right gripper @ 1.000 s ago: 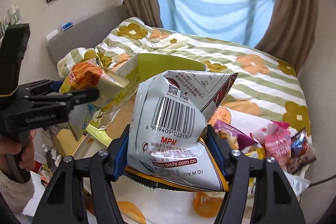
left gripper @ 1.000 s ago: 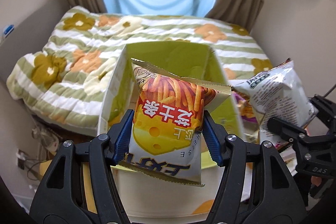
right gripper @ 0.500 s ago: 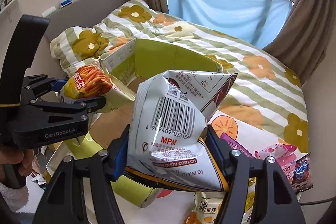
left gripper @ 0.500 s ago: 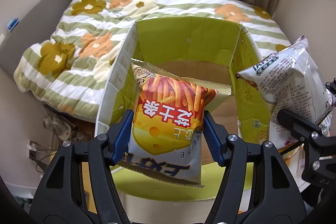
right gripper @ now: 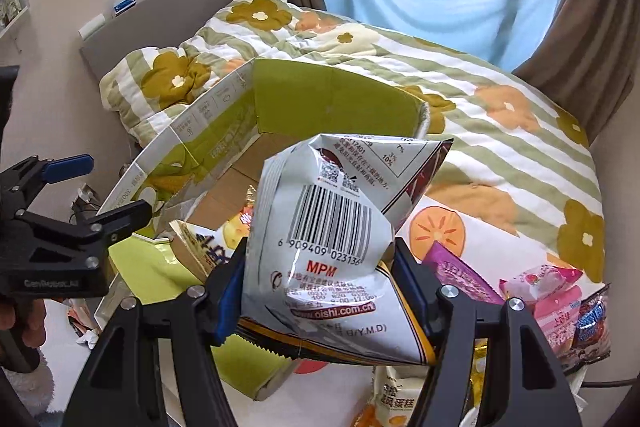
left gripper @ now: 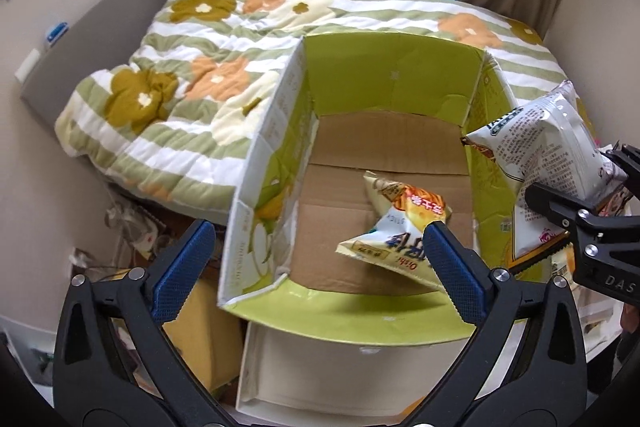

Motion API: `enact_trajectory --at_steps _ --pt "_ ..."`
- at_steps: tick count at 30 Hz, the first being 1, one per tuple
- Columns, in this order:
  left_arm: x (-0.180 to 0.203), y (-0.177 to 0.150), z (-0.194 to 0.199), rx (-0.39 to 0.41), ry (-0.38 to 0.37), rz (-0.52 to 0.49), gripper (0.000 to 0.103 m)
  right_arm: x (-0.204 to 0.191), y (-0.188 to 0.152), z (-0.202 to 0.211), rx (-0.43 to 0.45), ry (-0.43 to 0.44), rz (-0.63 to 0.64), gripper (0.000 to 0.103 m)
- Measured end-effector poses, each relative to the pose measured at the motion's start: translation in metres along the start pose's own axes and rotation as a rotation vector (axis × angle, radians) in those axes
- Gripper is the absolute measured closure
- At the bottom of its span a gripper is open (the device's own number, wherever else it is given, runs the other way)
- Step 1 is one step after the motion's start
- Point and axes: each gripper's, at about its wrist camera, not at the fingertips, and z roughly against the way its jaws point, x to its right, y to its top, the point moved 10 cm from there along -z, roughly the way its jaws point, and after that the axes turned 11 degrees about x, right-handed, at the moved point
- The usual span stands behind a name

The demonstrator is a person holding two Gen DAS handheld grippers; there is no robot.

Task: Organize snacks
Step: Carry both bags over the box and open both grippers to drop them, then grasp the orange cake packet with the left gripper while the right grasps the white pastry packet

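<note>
Right wrist view: the right gripper [right gripper: 320, 291] clamps a white crinkled snack bag [right gripper: 332, 239] printed "MPM" and "oishi.com.cn". Left wrist view: the left gripper [left gripper: 316, 263] gapes wide, holding nothing, above an open green-lined cardboard box [left gripper: 396, 75] where a yellow fries-printed snack bag [left gripper: 400, 227] lies, largely hidden in the right view.
</note>
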Motion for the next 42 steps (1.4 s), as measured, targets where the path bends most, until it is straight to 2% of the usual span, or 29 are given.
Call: enact_trajectory --at_steps 5,9,14,15,16,17,24,33,38,42 --pt "-0.012 -0.005 0.004 -0.003 -0.006 0.064 0.0 -0.012 -0.001 -0.019 -0.028 0.022 0.024 0.041" --pt "-0.02 -0.01 0.006 -0.005 0.017 0.07 0.0 -0.014 0.007 -0.037 -0.036 0.032 0.015 0.041" --pt "-0.024 -0.017 0.01 -0.006 0.006 0.097 0.0 -0.011 0.017 -0.054 -0.046 0.028 -0.015 0.038" --pt "-0.025 -0.019 0.011 -0.006 0.008 0.098 0.0 -0.011 0.017 -0.055 -0.048 0.029 -0.02 0.032" --pt "-0.026 -0.02 0.013 -0.007 0.01 0.097 0.0 -0.012 0.016 -0.056 -0.051 0.038 -0.022 0.012" --pt "-0.027 -0.022 0.015 -0.007 0.011 0.098 0.0 -0.013 0.015 -0.055 -0.051 0.045 -0.025 0.001" --pt "-0.031 -0.035 0.035 0.007 -0.001 0.119 0.0 -0.016 0.0 -0.032 -0.005 0.046 -0.051 0.0" --pt "-0.034 -0.045 0.078 0.072 -0.038 0.139 0.0 -0.024 -0.011 0.026 0.059 -0.018 -0.078 0.0" --pt "-0.025 -0.046 0.107 0.115 -0.08 0.114 0.0 -0.021 -0.022 0.063 0.08 -0.068 -0.111 0.0" --pt "-0.005 -0.046 0.126 0.135 -0.142 0.08 0.0 -0.015 -0.033 0.097 0.093 -0.103 -0.147 0.0"
